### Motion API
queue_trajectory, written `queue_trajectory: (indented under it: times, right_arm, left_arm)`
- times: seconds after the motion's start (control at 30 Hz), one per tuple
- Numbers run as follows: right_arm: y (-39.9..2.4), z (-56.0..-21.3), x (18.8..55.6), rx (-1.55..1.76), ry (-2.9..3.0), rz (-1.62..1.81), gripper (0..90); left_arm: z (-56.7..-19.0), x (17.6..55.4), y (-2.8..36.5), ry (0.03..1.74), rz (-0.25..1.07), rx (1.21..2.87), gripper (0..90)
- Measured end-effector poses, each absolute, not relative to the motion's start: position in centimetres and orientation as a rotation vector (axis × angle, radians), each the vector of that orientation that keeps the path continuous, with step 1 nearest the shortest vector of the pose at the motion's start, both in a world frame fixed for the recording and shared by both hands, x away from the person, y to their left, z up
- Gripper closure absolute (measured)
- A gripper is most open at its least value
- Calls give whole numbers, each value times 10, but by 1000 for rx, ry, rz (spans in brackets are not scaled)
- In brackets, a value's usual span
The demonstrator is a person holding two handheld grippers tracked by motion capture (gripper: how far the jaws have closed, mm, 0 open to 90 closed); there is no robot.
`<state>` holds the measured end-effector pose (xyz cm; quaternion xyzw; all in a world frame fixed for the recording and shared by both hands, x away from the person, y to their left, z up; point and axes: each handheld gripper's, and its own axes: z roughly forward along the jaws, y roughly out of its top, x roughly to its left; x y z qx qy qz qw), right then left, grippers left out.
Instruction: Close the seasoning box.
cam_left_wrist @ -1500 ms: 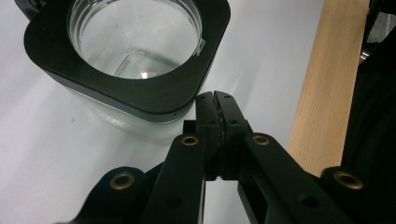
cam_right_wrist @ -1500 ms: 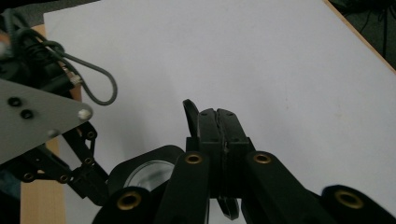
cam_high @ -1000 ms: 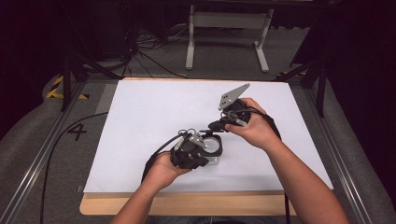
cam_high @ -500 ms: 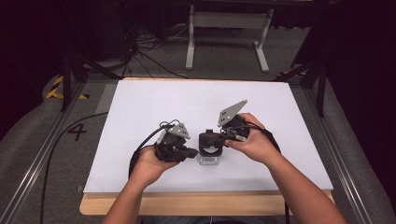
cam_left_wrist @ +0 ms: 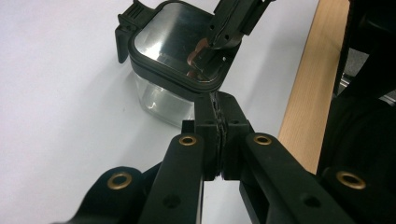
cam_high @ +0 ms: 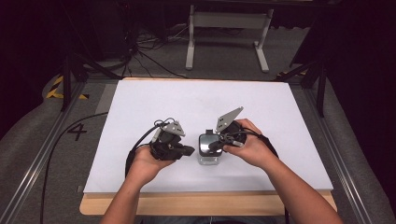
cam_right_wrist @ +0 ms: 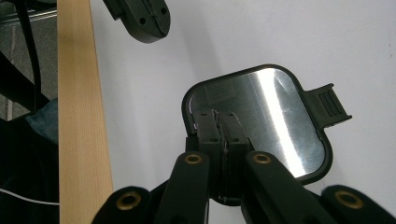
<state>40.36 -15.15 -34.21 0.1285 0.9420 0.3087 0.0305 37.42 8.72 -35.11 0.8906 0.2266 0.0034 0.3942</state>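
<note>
Pressing closed-jawed on the lid, the right gripper could tip the clear container toward nine o'clock, where the left gripper, also closed and empty, waits.

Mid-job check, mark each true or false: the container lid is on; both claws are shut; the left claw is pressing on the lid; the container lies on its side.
1. The black-rimmed lid sits on the clear square plastic container. True.
2. The left claw and the right claw are both shut. True.
3. The left claw presses on the lid. False: the right claw's tips are over the lid; the left sits beside the container.
4. The container lies on its side. False: it stands upright on the white table.
</note>
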Motion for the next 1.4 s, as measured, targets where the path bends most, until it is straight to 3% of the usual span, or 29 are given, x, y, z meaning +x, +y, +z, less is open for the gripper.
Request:
queue_trajectory:
  times: [0.27, 0.6, 0.83, 1.23, 1.4]
  right_arm:
    - [-156, -335, 403, 401, 2859, 1022, 896]
    - [-207, -304, 413, 628, 2612, 1192, 646]
    - [-252, -306, 423, 768, 2499, 1179, 572]
    - [-336, -339, 439, 1080, 2350, 1125, 481]
    - [-368, -372, 448, 1181, 2370, 1048, 475]
  left_arm:
    - [-350, 375, 91, 596, 29, 2251, 863]
    - [-348, 376, 117, 728, 119, 2182, 781]
    - [-352, 378, 140, 840, 211, 2156, 722]
    - [-378, 399, 171, 985, 296, 2085, 629]
    - [-399, 409, 174, 1023, 295, 2091, 614]
